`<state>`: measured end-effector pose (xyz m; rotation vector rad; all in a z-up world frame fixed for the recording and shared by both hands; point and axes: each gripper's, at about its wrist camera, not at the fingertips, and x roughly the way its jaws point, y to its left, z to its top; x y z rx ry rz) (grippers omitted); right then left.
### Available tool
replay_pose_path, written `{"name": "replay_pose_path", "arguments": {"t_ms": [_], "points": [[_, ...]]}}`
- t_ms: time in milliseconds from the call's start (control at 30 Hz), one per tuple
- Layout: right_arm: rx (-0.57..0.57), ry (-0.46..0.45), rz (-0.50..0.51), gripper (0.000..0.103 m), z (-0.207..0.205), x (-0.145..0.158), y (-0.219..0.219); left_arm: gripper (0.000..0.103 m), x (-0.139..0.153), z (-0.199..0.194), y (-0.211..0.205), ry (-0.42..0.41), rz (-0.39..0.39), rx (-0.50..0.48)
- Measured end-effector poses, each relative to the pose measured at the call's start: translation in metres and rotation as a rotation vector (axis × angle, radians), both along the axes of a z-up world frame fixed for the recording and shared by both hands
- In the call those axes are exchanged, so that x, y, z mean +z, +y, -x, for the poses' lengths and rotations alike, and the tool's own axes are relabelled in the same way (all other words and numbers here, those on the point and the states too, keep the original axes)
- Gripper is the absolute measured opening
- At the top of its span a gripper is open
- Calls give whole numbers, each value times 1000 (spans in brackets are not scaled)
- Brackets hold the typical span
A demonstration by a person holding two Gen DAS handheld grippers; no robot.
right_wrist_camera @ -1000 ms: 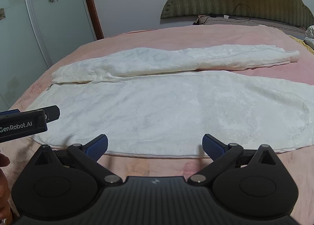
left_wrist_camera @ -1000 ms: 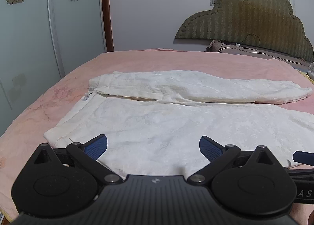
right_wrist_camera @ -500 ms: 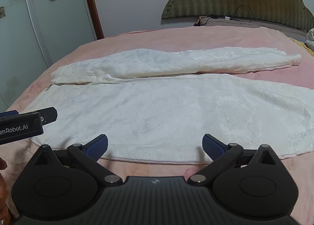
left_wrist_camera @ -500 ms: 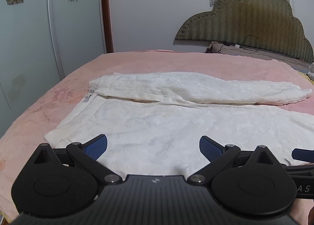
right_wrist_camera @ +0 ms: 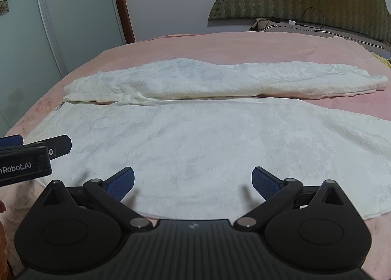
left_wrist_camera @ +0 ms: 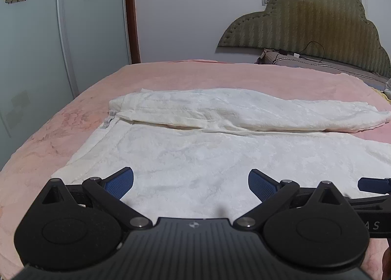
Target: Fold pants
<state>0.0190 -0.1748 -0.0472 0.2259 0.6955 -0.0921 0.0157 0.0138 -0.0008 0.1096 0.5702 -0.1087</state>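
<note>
White pants (left_wrist_camera: 207,155) lie flat on a pink bed (left_wrist_camera: 195,75), legs side by side, just ahead of the left gripper (left_wrist_camera: 190,182) and right gripper (right_wrist_camera: 193,181), both spread wide and empty, seemingly poised to grasp the near edge.

pink bed (left_wrist_camera: 220,77), olive headboard (left_wrist_camera: 317,23), perhaps frosted wardrobe doors (left_wrist_camera: 31,48)

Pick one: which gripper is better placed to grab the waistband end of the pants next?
Left. The left gripper is open over the pants near the waistband end; the right gripper, also open, sits further toward the legs.
</note>
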Motion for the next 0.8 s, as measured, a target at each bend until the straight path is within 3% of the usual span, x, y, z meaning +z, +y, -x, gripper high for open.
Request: {"name": "replay_pose_path", "arguments": {"t_ms": [333,467,667,733,800], "points": [[53,12,22,103,-35,-2,4,102,-1,-31,12,-30,-26,39],[227,-112,112,103,-60,13,16,102,-4,-50,24,-52,-69,108],[413,-210,345,103,-146,34,31,102,-11,-74,45,-45,-95,181],[434,-189,318,103,-188,36,23,102,-12,-80,51,-46,-115,191],[466,-169,222,103,-230,36,8,102,-13,-86,55,-50,-134,200]]}}
